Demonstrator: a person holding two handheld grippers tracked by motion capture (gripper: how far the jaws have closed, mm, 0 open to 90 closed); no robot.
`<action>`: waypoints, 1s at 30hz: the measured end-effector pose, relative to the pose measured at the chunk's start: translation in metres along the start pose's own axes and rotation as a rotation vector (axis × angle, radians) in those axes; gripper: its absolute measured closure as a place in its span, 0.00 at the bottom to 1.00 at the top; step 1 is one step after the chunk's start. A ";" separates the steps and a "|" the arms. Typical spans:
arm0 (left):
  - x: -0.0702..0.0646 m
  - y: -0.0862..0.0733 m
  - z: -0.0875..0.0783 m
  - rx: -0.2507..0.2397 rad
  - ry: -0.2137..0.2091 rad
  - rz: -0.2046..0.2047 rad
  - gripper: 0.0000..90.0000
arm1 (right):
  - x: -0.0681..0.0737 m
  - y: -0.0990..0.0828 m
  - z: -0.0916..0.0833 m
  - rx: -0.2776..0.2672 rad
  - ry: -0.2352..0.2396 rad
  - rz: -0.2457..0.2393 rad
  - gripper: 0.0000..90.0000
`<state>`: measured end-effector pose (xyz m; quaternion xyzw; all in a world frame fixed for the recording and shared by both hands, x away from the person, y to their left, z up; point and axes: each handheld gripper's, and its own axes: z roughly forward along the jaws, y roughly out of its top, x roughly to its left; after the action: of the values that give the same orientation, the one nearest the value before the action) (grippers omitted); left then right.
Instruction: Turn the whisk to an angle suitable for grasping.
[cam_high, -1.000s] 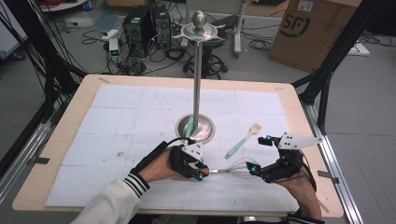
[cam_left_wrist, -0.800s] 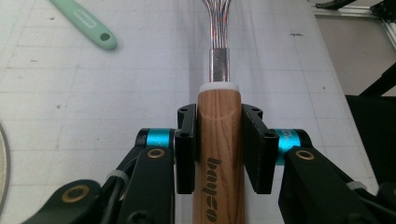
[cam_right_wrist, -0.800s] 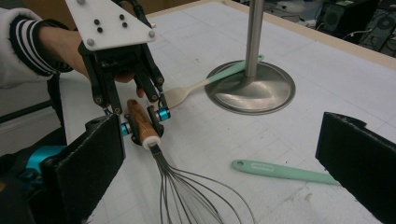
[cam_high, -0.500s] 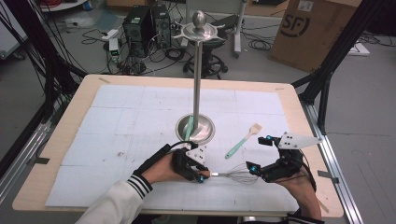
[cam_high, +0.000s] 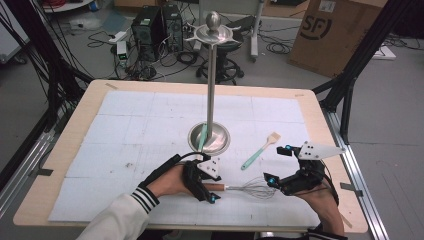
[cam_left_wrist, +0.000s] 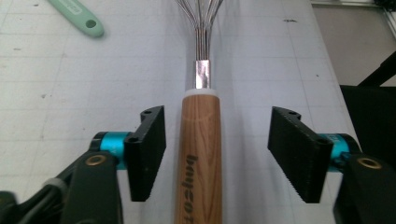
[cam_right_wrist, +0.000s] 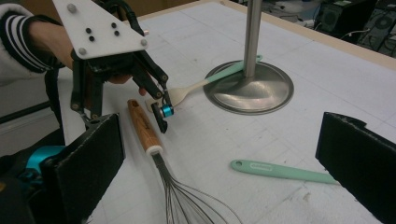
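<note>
The whisk (cam_left_wrist: 200, 154) has a smooth, varnished-looking wooden handle with dark printed lettering, a pale plastic collar, a bright metal ferrule and thin shiny wire loops; the left gripper (cam_left_wrist: 217, 151) carries matt black jaw pads with a fine ribbed, rough face, glossy teal metal fittings and brass-coloured screws; the stand (cam_high: 209, 139) is polished metal, its round base mirror-like, its pole brushed; the spatula (cam_right_wrist: 280, 171) looks like matt mint-green plastic or silicone; the table (cam_high: 330, 150) has a pale wooden rim under a matt, slightly scuffed white sheet; the sleeve (cam_high: 120, 220) is soft knitted cloth.
</note>
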<state>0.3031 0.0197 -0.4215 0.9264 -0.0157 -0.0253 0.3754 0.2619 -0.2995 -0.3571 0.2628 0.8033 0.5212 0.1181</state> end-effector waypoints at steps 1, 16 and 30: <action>-0.001 -0.001 -0.003 -0.007 0.009 -0.003 0.33 | 0.000 0.000 0.000 0.001 -0.001 -0.002 0.00; -0.008 -0.031 -0.075 -0.042 0.177 -0.091 0.02 | 0.000 0.000 0.001 0.000 -0.001 0.002 0.00; -0.020 -0.063 -0.142 -0.214 0.303 -0.182 0.02 | 0.001 -0.001 0.002 0.007 -0.004 0.006 0.00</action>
<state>0.2923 0.1645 -0.3629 0.8721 0.1276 0.0789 0.4657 0.2616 -0.2980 -0.3592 0.2669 0.8041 0.5180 0.1173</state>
